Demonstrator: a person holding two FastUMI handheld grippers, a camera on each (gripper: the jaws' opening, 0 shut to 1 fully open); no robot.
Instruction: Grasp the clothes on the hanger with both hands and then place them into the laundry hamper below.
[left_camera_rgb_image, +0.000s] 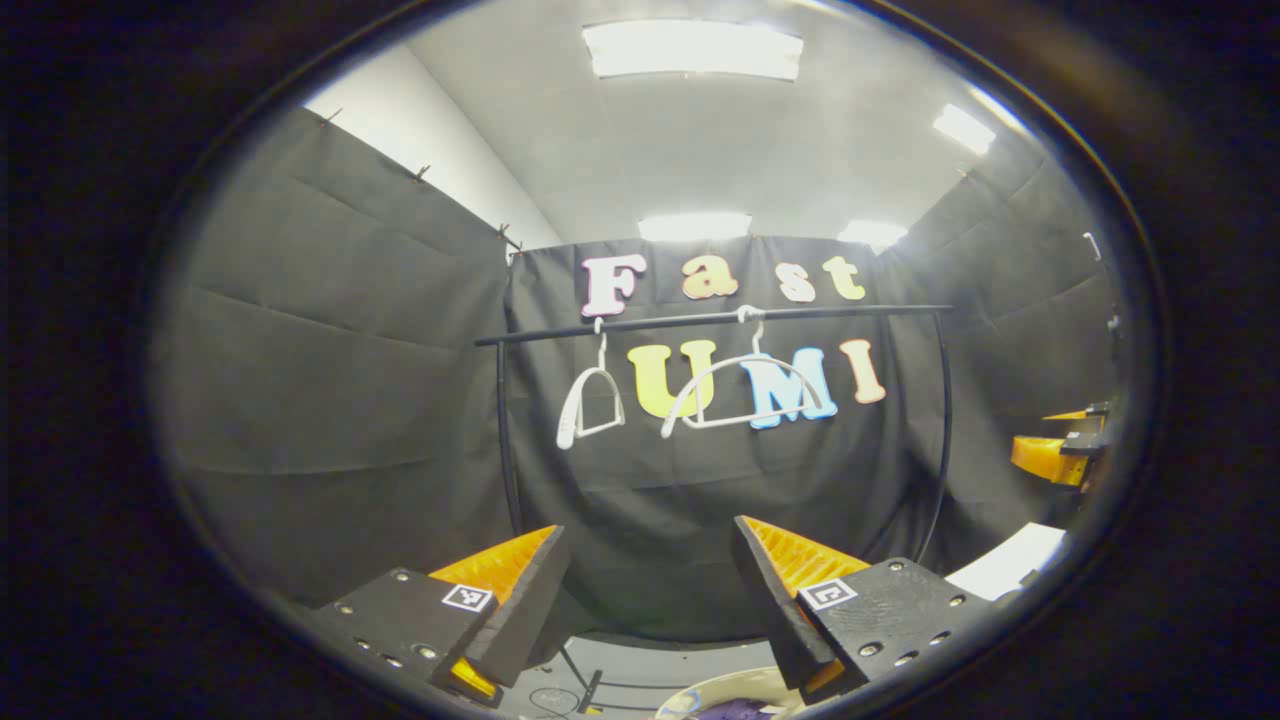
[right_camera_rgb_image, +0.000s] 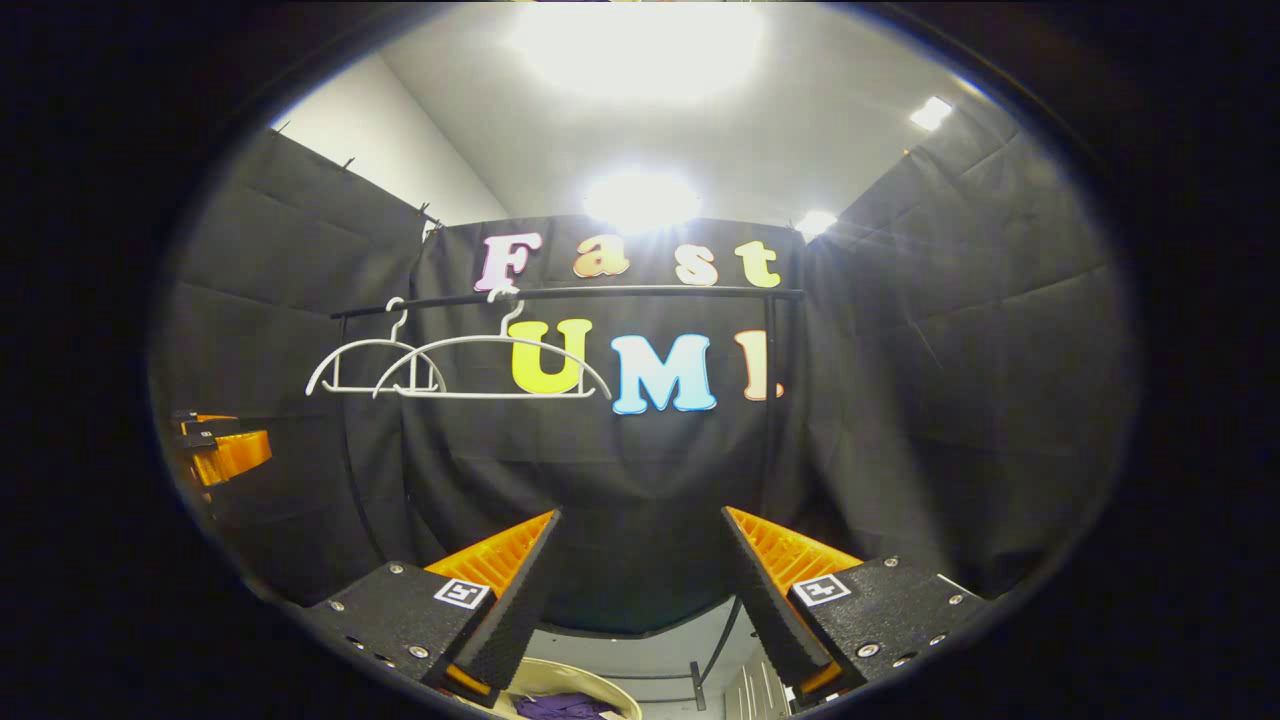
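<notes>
Below rail (left_camera_rgb_image: 715, 320): L tongs (left_camera_rgb_image: 650, 560) & R tongs (right_camera_rgb_image: 640, 545) spread, empty; hangers (right_camera_rgb_image: 495, 365) bare.

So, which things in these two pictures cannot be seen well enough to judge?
- Laundry hamper: in the right gripper view, cut off by the bottom edge and partly behind the right gripper; its depth cannot be told.
- Purple clothes inside it: a small patch shows, so how many pieces is unclear.
- Left gripper at the right gripper view's left edge: cut off, so open or shut is unclear there.
- Rack's base: left gripper view, between the fingers, mostly hidden.
</notes>
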